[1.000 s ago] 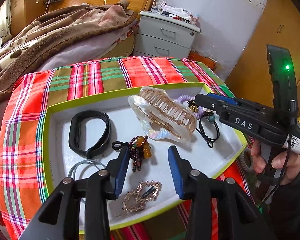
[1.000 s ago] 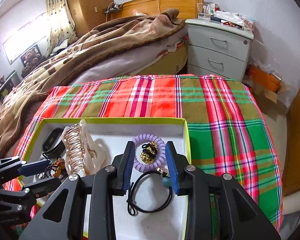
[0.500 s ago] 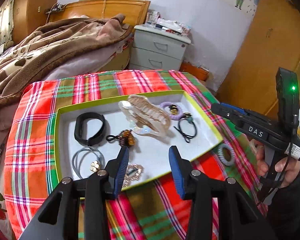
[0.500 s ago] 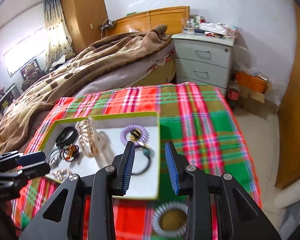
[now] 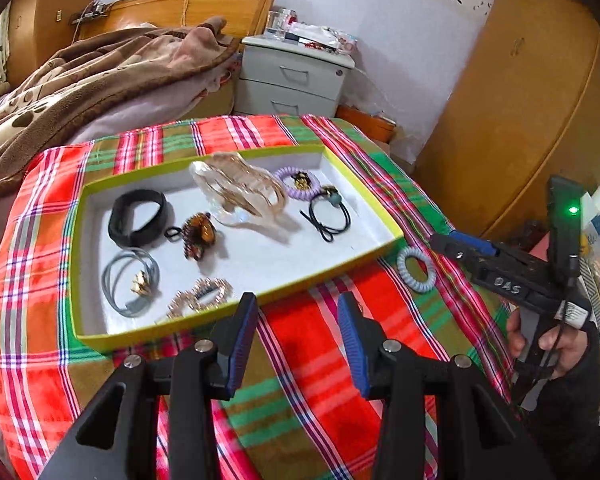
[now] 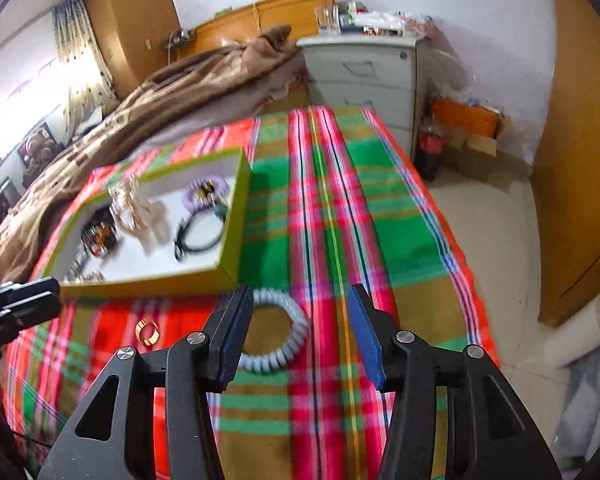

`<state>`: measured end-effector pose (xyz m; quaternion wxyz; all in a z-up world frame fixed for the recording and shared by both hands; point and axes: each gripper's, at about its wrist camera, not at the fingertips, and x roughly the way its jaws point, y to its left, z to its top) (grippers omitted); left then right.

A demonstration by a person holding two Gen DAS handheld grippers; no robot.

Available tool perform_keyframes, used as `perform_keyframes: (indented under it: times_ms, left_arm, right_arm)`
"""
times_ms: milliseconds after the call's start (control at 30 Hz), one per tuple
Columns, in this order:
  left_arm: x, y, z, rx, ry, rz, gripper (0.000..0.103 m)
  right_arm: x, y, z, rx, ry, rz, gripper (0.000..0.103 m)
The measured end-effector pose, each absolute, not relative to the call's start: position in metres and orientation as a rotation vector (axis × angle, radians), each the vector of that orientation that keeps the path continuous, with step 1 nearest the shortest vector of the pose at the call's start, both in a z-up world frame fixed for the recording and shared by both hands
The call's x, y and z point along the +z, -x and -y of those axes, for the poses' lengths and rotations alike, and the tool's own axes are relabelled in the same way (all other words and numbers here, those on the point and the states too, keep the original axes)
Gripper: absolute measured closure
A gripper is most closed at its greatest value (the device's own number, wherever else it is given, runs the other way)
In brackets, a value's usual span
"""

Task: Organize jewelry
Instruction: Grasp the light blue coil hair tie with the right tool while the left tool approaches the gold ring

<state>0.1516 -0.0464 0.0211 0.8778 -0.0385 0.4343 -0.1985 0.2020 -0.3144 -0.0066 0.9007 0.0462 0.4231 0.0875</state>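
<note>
A shallow green-rimmed box (image 5: 380,246) (image 6: 236,216) on the plaid table holds a large clear and gold claw clip (image 5: 240,192), a black band (image 5: 138,216), a purple coil tie (image 5: 296,184), a black hair tie (image 5: 328,216), a grey tie (image 5: 128,280), a gold clip (image 5: 202,296) and a bead piece (image 5: 198,234). A grey-blue coil tie (image 5: 416,270) (image 6: 284,340) lies on the cloth outside the box. A gold ring (image 6: 148,332) lies left of it. My left gripper (image 5: 296,328) is open and empty before the box. My right gripper (image 6: 300,328) (image 5: 460,246) is open, just above the coil tie.
A bed with a brown blanket (image 5: 80,80) stands behind the table. A grey nightstand (image 5: 292,80) (image 6: 364,76) is at the back. Wooden wardrobe doors (image 5: 520,120) are on the right. A paper roll (image 6: 580,336) lies on the floor right of the table edge.
Both grippers have pulled back from inside the box toward the near table edge. The right gripper swung right and opened wider, over the grey-blue coil tie. The gold ring came into view.
</note>
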Motion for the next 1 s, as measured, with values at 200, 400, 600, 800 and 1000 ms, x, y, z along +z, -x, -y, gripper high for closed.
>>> perform_keyframes:
  times_ms: [200,400,600,800,1000]
  left_arm:
    - [0.013,-0.145,0.054,-0.415,0.073,-0.937,0.06]
    - [0.009,-0.141,0.059,-0.411,0.06,-0.955,0.06]
    - [0.007,-0.139,0.064,-0.418,0.053,-0.965,0.06]
    - [0.002,-0.141,0.073,-0.441,0.051,-0.98,0.06]
    - [-0.005,-0.148,0.091,-0.453,0.004,-0.991,0.06]
  right_arm:
    - [-0.02,-0.202,0.311,0.159,-0.059,-0.91,0.053]
    - [-0.023,-0.2,0.303,0.153,0.002,-0.904,0.066]
    - [-0.023,-0.197,0.303,0.15,0.031,-0.901,0.091]
    - [-0.019,-0.191,0.315,0.137,-0.027,-0.875,0.092]
    - [-0.012,-0.177,0.329,0.125,-0.086,-0.838,0.092]
